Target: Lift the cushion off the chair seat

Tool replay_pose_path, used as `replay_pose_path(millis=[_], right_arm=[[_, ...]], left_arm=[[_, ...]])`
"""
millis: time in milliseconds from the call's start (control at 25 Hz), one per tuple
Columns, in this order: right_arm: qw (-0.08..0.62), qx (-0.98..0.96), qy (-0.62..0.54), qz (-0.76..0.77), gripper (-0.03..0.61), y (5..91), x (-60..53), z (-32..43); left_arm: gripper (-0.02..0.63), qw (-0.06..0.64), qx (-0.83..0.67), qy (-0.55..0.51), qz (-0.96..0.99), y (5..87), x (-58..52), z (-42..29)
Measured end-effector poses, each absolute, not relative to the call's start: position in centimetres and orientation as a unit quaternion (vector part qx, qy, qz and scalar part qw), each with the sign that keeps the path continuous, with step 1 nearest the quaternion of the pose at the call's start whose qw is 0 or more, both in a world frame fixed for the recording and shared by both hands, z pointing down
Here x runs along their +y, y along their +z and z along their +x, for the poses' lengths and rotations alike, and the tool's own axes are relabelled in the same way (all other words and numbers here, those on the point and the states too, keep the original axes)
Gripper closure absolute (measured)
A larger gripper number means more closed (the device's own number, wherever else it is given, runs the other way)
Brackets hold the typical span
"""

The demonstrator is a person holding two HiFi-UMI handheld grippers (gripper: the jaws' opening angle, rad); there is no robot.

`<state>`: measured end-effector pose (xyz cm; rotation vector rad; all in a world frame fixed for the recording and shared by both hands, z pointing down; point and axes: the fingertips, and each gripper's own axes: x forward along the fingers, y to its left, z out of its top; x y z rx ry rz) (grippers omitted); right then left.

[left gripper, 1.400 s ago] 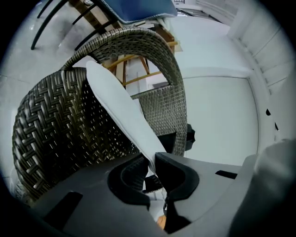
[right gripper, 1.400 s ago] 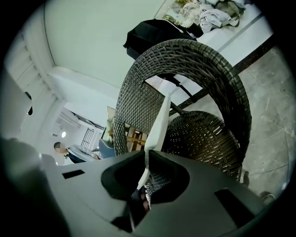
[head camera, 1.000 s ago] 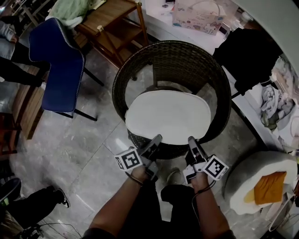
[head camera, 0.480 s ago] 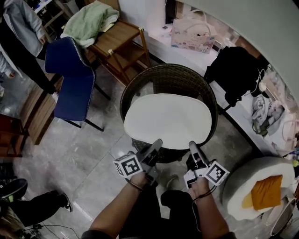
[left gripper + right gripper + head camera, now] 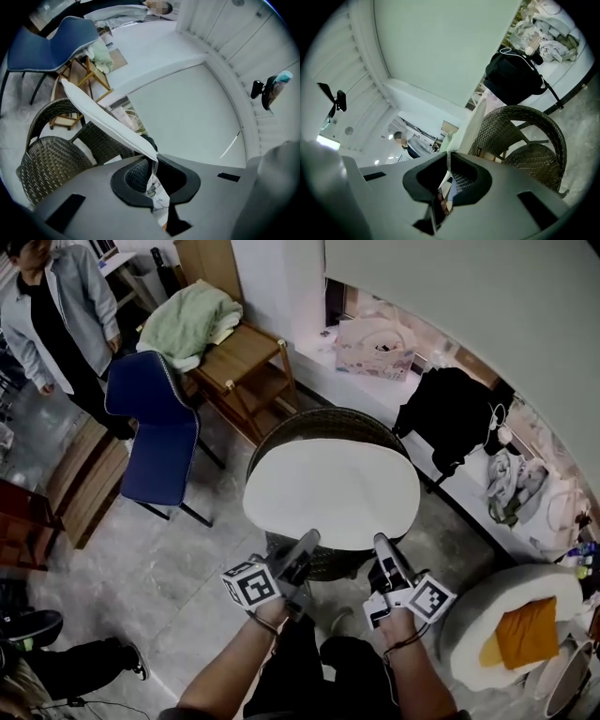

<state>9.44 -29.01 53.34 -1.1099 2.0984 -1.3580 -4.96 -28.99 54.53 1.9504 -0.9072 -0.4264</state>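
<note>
Up comes the cushion (image 5: 330, 491) in head view, clear of the chair (image 5: 323, 415) seat, near edge pinched by my left gripper (image 5: 302, 551) and right gripper (image 5: 384, 549). Left gripper view: jaws clamp just thin seam. Right gripper view: same; sagging weight could slip it.

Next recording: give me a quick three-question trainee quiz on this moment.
1. True or false: the cushion rests on the wicker chair seat.
2. Which grips the cushion's near edge? A) left tool only B) right tool only C) both
3. Fill in: the padded chair beside it is ____ in colour.
Key: 1 false, it is held above the seat; 2 C; 3 blue.
</note>
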Motion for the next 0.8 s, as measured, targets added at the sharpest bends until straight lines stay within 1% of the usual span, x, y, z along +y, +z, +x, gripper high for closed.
replay_pose_path(millis=[240, 400, 800], right_arm=[[0.21, 0.768, -0.469, -0.382, 0.549, 48.2, -27.9, 8.3], [0.211, 0.777, -0.464, -0.37, 0.549, 44.7, -26.8, 7.9], [0.22, 0.799, -0.439, -0.346, 0.549, 36.2, -22.7, 9.1]], left_arm=[[0.581, 0.429, -0.367, -0.174, 0.807, 49.1, -28.0, -6.1], [0.581, 0.422, -0.376, -0.18, 0.805, 45.0, -26.6, -6.6], [0.581, 0.389, -0.386, -0.205, 0.811, 36.4, -21.9, -5.5]])
